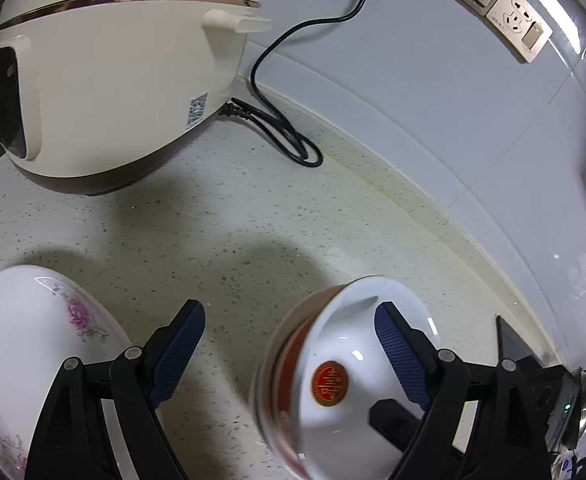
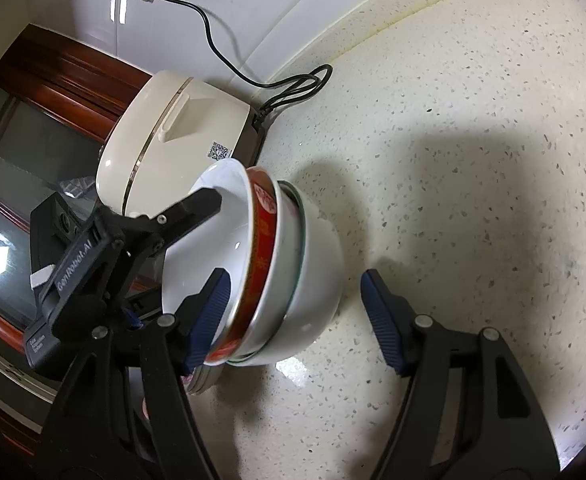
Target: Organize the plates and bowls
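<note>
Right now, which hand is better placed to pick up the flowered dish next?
Left, I think. The flowered dish lies just beside the left gripper, next to its left finger, and its fingers are open. The right gripper, also open, points at the bowl stack instead.

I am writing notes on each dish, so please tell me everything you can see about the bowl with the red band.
The red-banded bowl is glossy white, ceramic by its look, with a broad red band bearing pale patterns outside below the rim, and a round red-and-gold emblem on its inner bottom. It sits nested on top of a stack of white bowls on the speckled countertop, beside the cream rice cooker. One finger of the left hand-held gripper reaches inside it. No contents show.
</note>
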Demonstrator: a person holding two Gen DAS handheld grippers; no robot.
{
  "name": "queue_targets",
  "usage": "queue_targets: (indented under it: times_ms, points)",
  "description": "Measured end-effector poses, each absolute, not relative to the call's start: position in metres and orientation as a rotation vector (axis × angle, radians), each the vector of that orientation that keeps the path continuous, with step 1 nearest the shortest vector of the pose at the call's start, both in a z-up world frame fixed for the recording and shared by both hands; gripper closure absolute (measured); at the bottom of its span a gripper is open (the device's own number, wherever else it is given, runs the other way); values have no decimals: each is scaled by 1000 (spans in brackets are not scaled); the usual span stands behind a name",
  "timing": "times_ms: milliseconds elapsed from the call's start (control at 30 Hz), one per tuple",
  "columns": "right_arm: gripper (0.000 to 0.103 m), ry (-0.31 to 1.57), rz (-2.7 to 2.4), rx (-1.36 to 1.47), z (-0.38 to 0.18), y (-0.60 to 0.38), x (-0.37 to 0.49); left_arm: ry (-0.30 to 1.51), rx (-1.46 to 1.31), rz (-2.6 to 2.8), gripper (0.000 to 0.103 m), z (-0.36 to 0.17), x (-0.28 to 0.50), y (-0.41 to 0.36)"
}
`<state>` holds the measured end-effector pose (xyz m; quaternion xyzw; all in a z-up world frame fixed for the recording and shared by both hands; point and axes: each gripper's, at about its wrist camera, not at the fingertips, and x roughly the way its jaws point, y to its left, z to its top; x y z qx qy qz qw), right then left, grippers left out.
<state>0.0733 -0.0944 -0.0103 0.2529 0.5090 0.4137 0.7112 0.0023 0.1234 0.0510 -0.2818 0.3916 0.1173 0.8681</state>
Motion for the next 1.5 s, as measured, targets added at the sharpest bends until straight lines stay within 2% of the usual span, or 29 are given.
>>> queue_targets:
  times_ms: [367,900,933,967,1000,1067,1100,1333,1500]
  points:
    - [32,1117,940,539,-9,-89,71,903,-533,254,16,34,17,115]
    - [29,1082,911,474,-7,-82,68,961,-504,247,1,27,27,108]
    - [31,1082,914,474,-7,-82,69,958,-505,244,2,27,26,109]
    - [39,1084,912,481,-8,-83,69,941,-518,234,5,28,24,109]
    - [41,1089,915,498,-9,-85,70,915,-542,204,17,30,21,110]
    - [49,1095,900,520,-12,-89,71,874,-539,177,34,36,16,107]
    - [49,1098,896,534,-13,-91,72,873,-568,135,44,36,14,106]
    - [52,1117,827,614,-17,-124,59,915,-484,47,49,35,2,82]
    - [52,1112,771,613,-14,-150,36,948,-459,-54,48,34,-13,57]
